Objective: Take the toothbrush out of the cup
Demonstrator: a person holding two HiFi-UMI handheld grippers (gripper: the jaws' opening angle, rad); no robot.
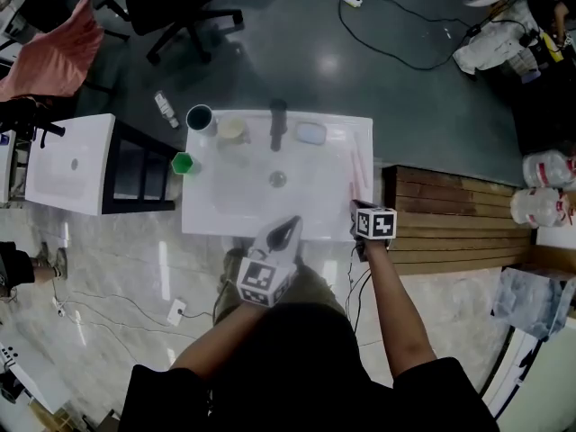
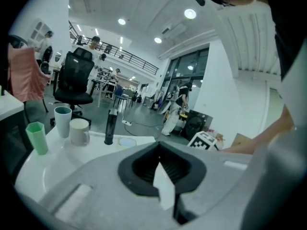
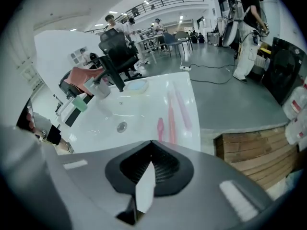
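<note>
- White and glossy, the washbasin surface (image 1: 209,212) sat in an open workshop-like room with a grey floor, an office chair (image 1: 175,3) behind it and a wooden platform (image 1: 450,219) at its right.
- The pink toothbrush (image 3: 170,115) lay flat along the surface's right rim, head toward the person, with a paler pink piece (image 3: 183,108) just beside it. I could not tell what that piece was.
- No cup held a toothbrush. The teal cup (image 1: 200,118), the cream mug (image 1: 232,130) and the green cup (image 1: 184,163) stood at the far left corner, well apart from the toothbrush, and nothing showed above their rims. By this layout the removal looked done.
- Lying on the flat rim probably kept the toothbrush from sliding into the bowl toward the drain (image 1: 277,179).
- The right hand-held gripper (image 1: 358,208) hovered at the near right corner, just short of the toothbrush's head, with its jaws together and nothing between them. That fits a tool that has nothing to carry.
- The left hand-held gripper (image 1: 290,227) was held low at the near edge, pointing across the bowl toward the black tap (image 1: 278,122). Its jaws were also pressed together and empty, so it appeared parked out of the way.
- A pale blue soap dish (image 1: 310,133) sat behind the tap.
- No brand or wording could be read. The only print was the black-and-white square markers on the gripper cubes.
</note>
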